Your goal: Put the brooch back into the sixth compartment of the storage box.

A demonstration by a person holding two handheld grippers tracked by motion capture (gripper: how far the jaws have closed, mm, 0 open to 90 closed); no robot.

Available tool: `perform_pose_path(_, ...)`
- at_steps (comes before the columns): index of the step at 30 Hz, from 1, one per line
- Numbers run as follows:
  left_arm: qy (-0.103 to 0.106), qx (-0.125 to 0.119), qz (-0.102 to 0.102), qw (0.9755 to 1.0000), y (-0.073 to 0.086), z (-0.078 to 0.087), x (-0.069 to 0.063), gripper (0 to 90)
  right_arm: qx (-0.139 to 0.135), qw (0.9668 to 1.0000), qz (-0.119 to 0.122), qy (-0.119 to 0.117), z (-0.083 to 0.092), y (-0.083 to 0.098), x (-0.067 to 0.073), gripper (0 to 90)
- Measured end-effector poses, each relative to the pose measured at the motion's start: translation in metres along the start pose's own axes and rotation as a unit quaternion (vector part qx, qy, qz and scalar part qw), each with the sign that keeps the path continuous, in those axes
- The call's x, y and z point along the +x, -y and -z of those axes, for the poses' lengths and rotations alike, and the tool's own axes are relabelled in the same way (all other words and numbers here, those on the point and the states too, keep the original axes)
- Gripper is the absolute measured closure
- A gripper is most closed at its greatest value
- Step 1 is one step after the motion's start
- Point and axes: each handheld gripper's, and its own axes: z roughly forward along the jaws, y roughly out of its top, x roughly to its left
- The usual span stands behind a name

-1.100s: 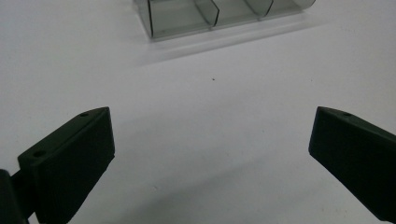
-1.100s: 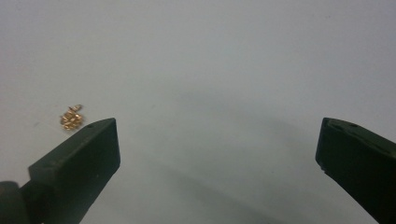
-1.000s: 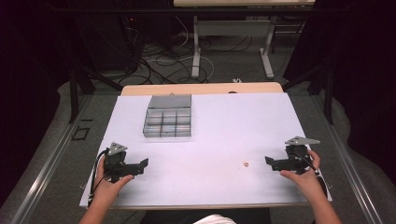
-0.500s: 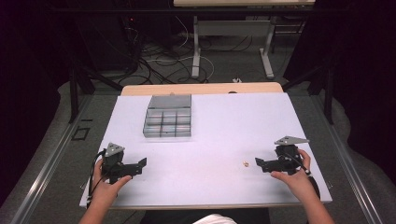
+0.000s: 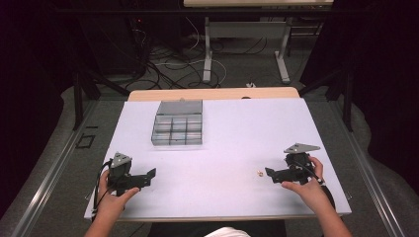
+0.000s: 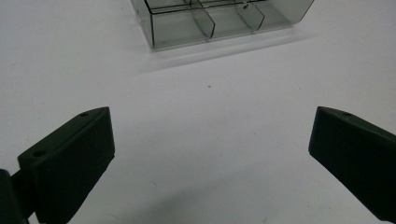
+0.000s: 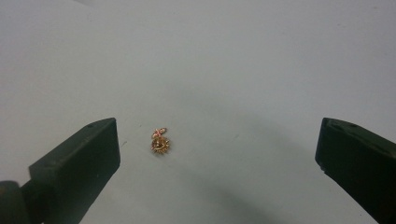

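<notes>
Aiming our right gripper [image 5: 269, 172] with jaws spread wide and empty at the small gold charm [image 7: 160, 142] lying between them nearer one jaw, we rest our left gripper [image 5: 151, 174], equally open and empty, facing the clear compartment box [image 5: 178, 123], likely its destination.

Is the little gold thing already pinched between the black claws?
No, the gold charm lies loose on the white table, between the right gripper's wide-open jaws.

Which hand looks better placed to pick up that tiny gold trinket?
Right. The right gripper is open, just beside the gold trinket; the left gripper is far across the table.
</notes>
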Motion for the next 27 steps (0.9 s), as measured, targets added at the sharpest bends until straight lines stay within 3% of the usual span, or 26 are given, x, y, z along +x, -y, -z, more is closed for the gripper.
perform_pose_path(12,-0.001,0.0,0.0,1.0,0.001,-0.001,-0.001,0.2,0.015,0.9998,0.013,-0.006,-0.007,-0.011,0.012,0.9)
perform_pose_path(27,-0.001,0.003,0.0,1.0,0.001,-0.001,-0.001,0.3,0.028,0.9995,0.008,-0.016,-0.017,-0.018,0.021,7.0)
